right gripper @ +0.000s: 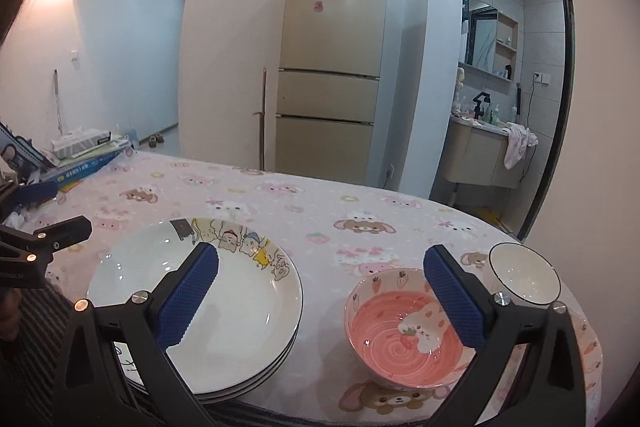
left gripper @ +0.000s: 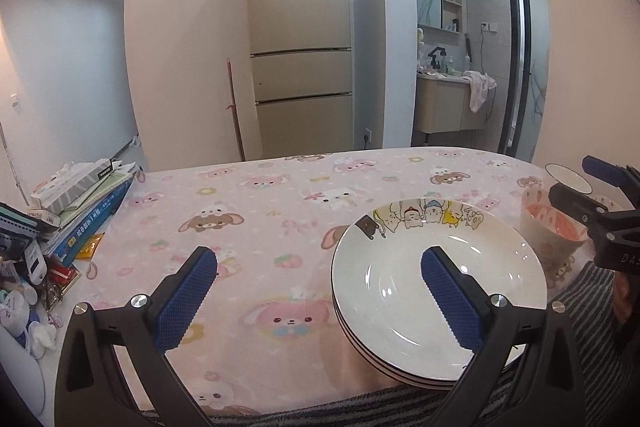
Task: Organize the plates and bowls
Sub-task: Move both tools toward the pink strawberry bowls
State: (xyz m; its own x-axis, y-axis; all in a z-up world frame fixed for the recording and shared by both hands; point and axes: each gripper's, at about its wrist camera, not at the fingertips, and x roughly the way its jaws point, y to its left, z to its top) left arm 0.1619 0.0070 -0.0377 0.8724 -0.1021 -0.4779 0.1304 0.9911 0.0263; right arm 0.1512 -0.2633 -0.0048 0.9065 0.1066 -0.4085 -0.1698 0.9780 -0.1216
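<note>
A stack of white plates (left gripper: pixel 400 291) with cartoon animals on the rim sits at the table's near edge; it also shows in the right wrist view (right gripper: pixel 232 307). A pink strawberry bowl (right gripper: pixel 400 339) stands to its right, also seen in the left wrist view (left gripper: pixel 554 227). A small white bowl (right gripper: pixel 524 273) with a dark rim is just beyond it (left gripper: pixel 568 177). My left gripper (left gripper: pixel 320 291) is open and empty, hovering above the table left of the plates. My right gripper (right gripper: pixel 320 291) is open and empty, hovering between plates and pink bowl.
The table wears a pink cartoon cloth (left gripper: pixel 260 203). Books and boxes (left gripper: pixel 80 203) pile at the left edge with small clutter (left gripper: pixel 24 291). A striped cloth (left gripper: pixel 592 315) lies at the near edge. A fridge (left gripper: pixel 300 39) stands behind.
</note>
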